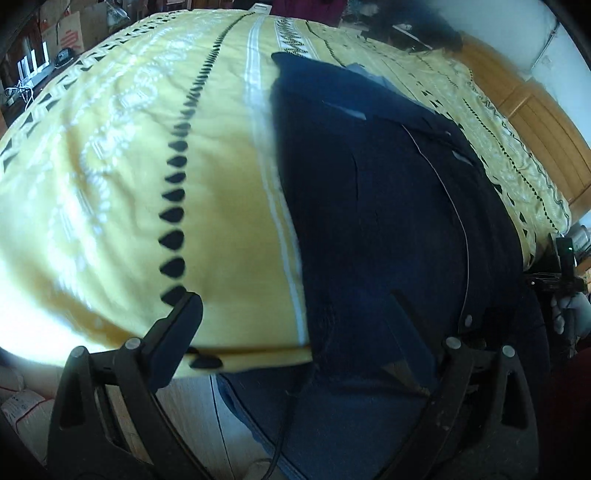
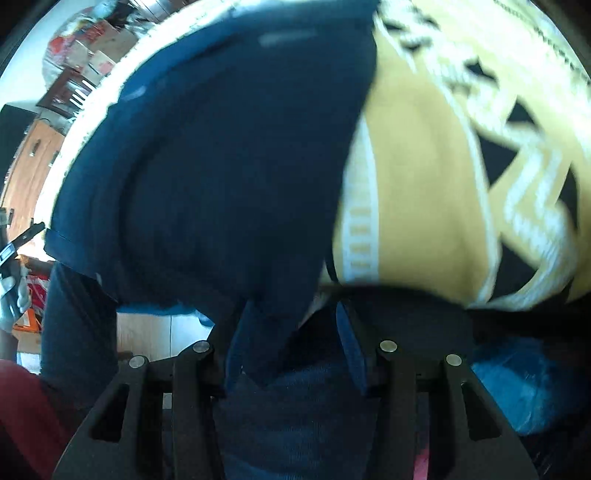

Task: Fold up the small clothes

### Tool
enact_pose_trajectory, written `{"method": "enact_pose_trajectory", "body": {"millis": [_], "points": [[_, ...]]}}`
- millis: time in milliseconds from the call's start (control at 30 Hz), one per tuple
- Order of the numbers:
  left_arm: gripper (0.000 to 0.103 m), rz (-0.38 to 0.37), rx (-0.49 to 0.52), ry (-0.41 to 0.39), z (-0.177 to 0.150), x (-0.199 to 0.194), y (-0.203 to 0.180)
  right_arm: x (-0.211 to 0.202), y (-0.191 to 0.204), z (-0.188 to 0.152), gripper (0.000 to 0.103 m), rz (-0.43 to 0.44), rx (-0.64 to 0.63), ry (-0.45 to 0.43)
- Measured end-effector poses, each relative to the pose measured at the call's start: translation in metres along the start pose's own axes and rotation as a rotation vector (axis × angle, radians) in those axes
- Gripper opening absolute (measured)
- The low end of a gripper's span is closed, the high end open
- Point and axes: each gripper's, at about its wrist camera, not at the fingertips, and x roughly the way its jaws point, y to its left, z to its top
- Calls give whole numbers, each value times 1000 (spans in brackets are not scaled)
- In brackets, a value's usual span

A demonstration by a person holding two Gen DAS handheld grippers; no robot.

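Note:
A dark navy garment with a thin white seam and a snap button lies on the yellow patterned bedspread, its near end hanging over the bed's front edge. My left gripper is wide open at that edge, its left finger over the bedspread and its right finger over the navy cloth. In the right wrist view the same navy garment fills the frame, and my right gripper has cloth between its fingers at the hem. The view is blurred.
The bedspread shows in the right wrist view as well. A wooden headboard runs along the far right. Cardboard boxes and clutter stand beyond the bed at the left. Light floor lies below the bed edge.

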Motion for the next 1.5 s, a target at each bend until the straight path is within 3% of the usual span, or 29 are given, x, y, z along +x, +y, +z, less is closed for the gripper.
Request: {"method": "enact_pose_trajectory", "body": {"millis": [167, 300, 400, 533, 667, 767, 967, 1000, 1033, 1067, 1100, 1133, 1233, 1333, 1433, 1500], "points": [[97, -44, 33, 41, -16, 6, -21, 9, -7, -7, 52, 38, 26, 26], [95, -49, 16, 30, -13, 11, -25, 15, -13, -6, 52, 61, 43, 38], [84, -87, 3, 29, -8, 16, -27, 15, -15, -9, 54, 70, 54, 36], [59, -117, 22, 56, -6, 25, -32, 16, -7, -5, 54, 87, 48, 52], [48, -110, 21, 59, -6, 25, -32, 22, -3, -5, 50, 47, 33, 57], [47, -121, 4, 67, -8, 27, -29, 24, -7, -3, 47, 55, 60, 41], [47, -135, 4, 66, -8, 25, -33, 18, -10, 3, 50, 115, 90, 17], [46, -134, 6, 66, -8, 25, -34, 19, -9, 4, 48, 110, 84, 20], [37, -140, 4, 67, -8, 26, -34, 20, -7, 4, 41, 103, 72, 23], [26, -155, -6, 68, -7, 26, -34, 20, -5, 4, 21, 105, 62, 25], [20, -168, -23, 59, -5, 24, -33, 15, -3, 4, 13, 119, 48, 19], [13, -224, -51, 42, -3, 18, -30, 5, 0, 4, 12, 137, 29, -6], [11, -330, -96, -36, 10, -8, -31, -37, 9, 5, 11, 236, -3, -105], [11, -416, -130, -127, 32, -32, -32, -94, 6, 16, 10, 365, 25, -260], [11, -487, -178, -227, 66, -53, -25, -144, -3, 43, 10, 440, 49, -415], [11, -502, -198, -279, 91, -64, -18, -165, -10, 65, 10, 454, 41, -472]]}}
